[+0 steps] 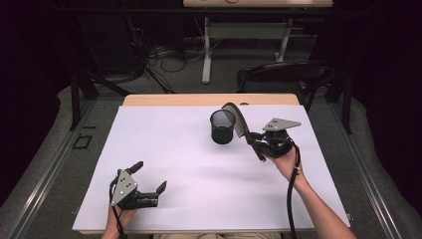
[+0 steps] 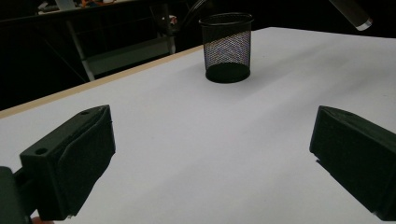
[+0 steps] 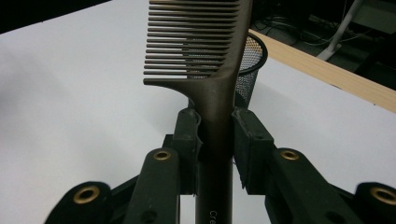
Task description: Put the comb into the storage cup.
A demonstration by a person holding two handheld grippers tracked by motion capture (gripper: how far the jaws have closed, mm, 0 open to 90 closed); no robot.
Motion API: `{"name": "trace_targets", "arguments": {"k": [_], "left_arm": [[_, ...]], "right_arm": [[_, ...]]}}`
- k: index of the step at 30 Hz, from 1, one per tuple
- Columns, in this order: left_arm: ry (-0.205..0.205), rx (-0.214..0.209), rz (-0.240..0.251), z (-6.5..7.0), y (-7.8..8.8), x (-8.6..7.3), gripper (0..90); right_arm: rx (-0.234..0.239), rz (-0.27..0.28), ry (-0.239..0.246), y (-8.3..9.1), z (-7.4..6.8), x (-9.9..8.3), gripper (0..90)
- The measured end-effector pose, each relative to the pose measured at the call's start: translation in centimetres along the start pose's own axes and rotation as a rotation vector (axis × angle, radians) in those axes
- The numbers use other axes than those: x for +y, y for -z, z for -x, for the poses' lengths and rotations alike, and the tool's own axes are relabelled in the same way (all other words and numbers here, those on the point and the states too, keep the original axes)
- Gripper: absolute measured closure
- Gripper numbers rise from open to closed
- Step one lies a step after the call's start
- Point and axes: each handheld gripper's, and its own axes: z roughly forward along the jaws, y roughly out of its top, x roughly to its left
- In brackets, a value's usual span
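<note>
A dark brown comb [image 3: 205,51] stands between the jaws of my right gripper [image 3: 215,135], which is shut on its handle. In the high view the comb [image 1: 238,119] rises from my right gripper [image 1: 255,142] and leans over the rim of a black mesh cup [image 1: 222,127]. The cup [image 2: 227,46] stands upright on the white table cover, and it shows behind the comb as the cup [image 3: 250,70] in the right gripper view. My left gripper [image 1: 149,177] rests near the table's front left, open with nothing between its jaws. The comb's handle end [image 2: 352,14] shows in the left gripper view.
The white cover [image 1: 174,164] spreads over a wooden table whose far edge [image 1: 209,99] shows bare. A dark chair [image 1: 283,74] stands behind the table at the right. Cables and a desk frame [image 1: 206,50] lie on the floor beyond.
</note>
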Motion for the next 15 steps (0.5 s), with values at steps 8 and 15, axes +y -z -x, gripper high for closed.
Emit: {"name": "trace_targets", "arguments": {"k": [8, 15], "left_arm": [[0.002, -0.001, -0.002, 0.0, 0.0, 0.0, 0.2], [0.001, -0.001, -0.001, 0.0, 0.0, 0.0, 0.2]], "right_arm": [[-0.007, 0.021, -0.002, -0.2, 0.1, 0.5, 72.6], [-0.008, 0.032, -0.003, -0.4, 0.2, 1.1, 72.6]]}}
